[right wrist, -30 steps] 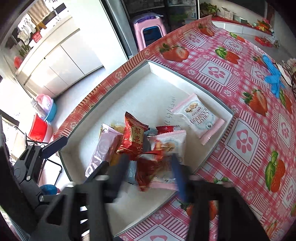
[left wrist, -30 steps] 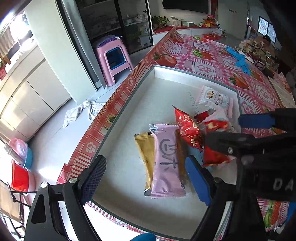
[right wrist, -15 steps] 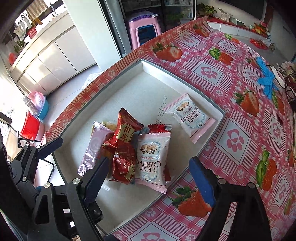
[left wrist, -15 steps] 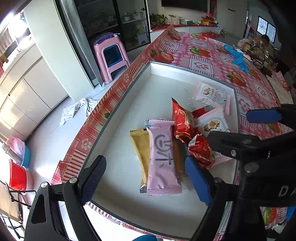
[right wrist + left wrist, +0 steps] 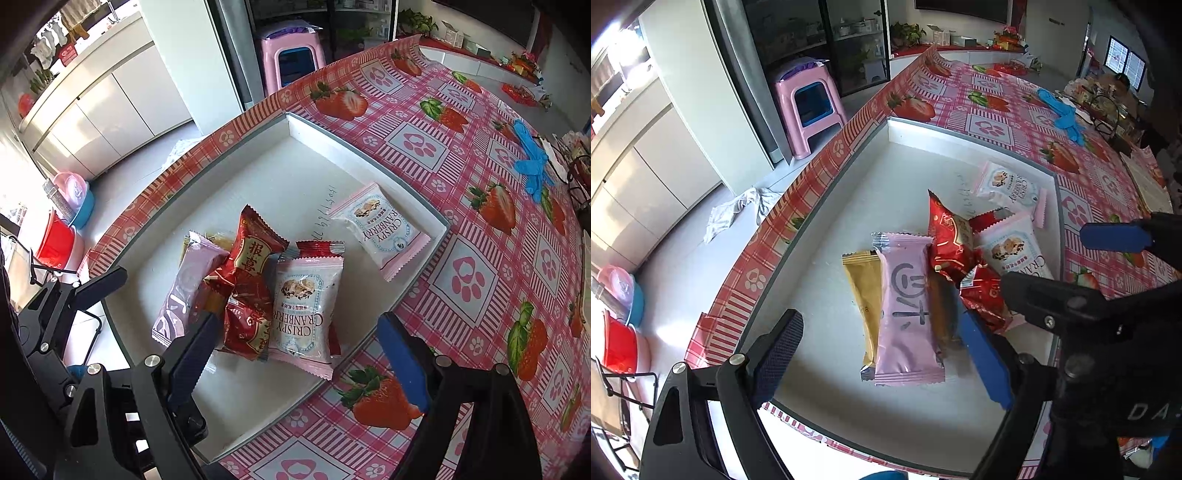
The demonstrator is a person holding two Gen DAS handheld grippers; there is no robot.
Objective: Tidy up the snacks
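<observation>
tray point(image 5: 369, 158): matt, smooth white surface is being shown
pink wrapper point(image 5: 907, 310): soft-sheen plastic film is being shown
red packets point(image 5: 255, 295): glossy, crinkled foil is being seen
tablecloth point(image 5: 461, 280): shiny printed vinyl is being seen
stool point(image 5: 809, 103): smooth pink plastic is being seen

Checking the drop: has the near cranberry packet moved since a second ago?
Yes. The near cranberry packet was up between the right gripper pads; its jaws have just been opening, and it now lies flat in the white tray.
</observation>
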